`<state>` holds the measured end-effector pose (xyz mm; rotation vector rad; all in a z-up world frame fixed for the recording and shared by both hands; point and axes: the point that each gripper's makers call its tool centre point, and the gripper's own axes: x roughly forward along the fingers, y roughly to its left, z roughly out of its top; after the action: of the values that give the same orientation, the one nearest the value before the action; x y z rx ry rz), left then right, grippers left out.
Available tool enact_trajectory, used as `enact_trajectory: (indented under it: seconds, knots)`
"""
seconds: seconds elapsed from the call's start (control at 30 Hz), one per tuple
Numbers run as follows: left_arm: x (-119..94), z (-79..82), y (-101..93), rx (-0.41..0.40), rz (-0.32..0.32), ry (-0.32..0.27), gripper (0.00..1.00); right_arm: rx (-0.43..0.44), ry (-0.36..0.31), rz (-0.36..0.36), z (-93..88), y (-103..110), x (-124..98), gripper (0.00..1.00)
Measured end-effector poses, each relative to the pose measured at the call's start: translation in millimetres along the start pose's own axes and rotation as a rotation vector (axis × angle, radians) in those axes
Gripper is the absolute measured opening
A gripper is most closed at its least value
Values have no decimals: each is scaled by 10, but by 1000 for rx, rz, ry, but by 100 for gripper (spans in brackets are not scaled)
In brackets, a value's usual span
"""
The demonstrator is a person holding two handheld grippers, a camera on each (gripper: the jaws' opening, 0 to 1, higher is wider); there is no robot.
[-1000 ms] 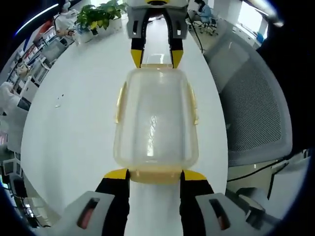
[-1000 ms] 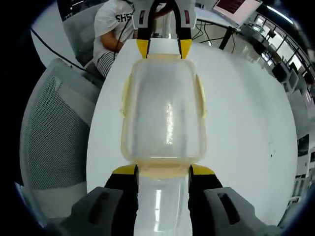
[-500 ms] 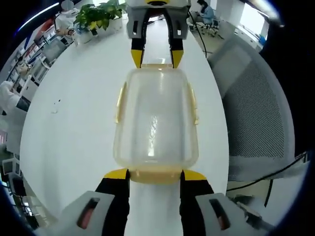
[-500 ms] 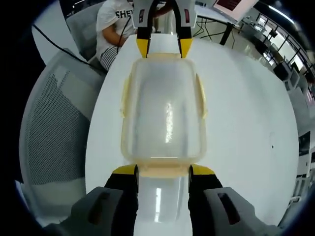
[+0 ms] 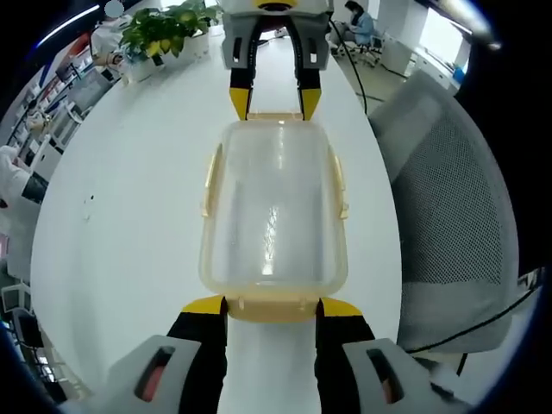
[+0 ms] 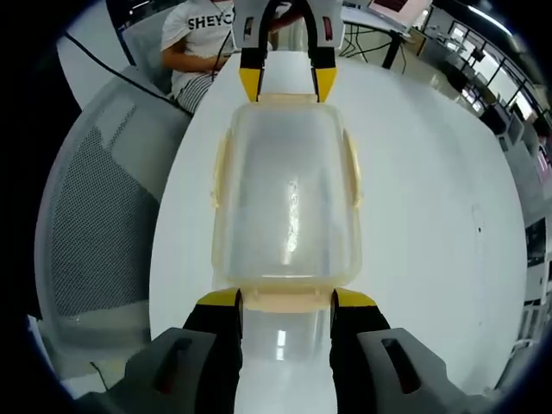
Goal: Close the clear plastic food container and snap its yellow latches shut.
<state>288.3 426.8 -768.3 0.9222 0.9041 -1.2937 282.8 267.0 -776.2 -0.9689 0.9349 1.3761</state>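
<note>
The clear plastic container (image 5: 274, 207) with its lid on lies lengthwise between my two grippers, over the white table (image 5: 121, 198). Pale yellow latches (image 5: 208, 179) run along its long sides. My left gripper (image 5: 272, 305) holds the near end flap between its yellow-tipped jaws. The right gripper (image 5: 274, 102) grips the far end. In the right gripper view the same container (image 6: 286, 198) is held at its near end by my right gripper (image 6: 285, 299), with the left gripper (image 6: 287, 84) on the far end. Whether the side latches (image 6: 352, 172) are snapped down, I cannot tell.
A grey mesh office chair (image 5: 453, 216) stands by the table's edge, also seen as a chair (image 6: 90, 224) in the right gripper view. A potted plant (image 5: 159, 30) sits at the table's far end. A person in a white T-shirt (image 6: 203, 30) sits beyond the table.
The container keeps its place between both grippers while the table, chair and plant slide past behind it. Both grippers and the container have moved together over the table.
</note>
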Motion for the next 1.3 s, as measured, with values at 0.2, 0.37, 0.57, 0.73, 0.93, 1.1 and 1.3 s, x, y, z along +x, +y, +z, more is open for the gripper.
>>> enact_trajectory:
  seconds: [0.2, 0.37, 0.57, 0.73, 0.93, 1.1, 1.3]
  knots:
    - [82, 178, 1, 0, 1, 6, 34, -2, 1, 3, -198, -11, -49, 36]
    - [164, 324, 0, -1, -4, -7, 34, 0, 11, -2, -353, -2, -87, 36]
    - [280, 518, -17, 11, -7, 1, 34, 10, 22, -7, -566, 22, -136, 36]
    - [361, 654, -36, 21, -18, -1, 34, 23, 24, -4, -722, 60, -178, 36]
    - [433, 787, -31, 32, -27, 3, 34, 40, 21, -3, -860, 82, -213, 36]
    - [498, 897, -52, 43, -29, 6, 34, 48, 21, -6, -989, 110, -245, 36]
    - [546, 930, -66, 40, -31, 12, 34, 48, 15, -8, -1037, 121, -251, 36]
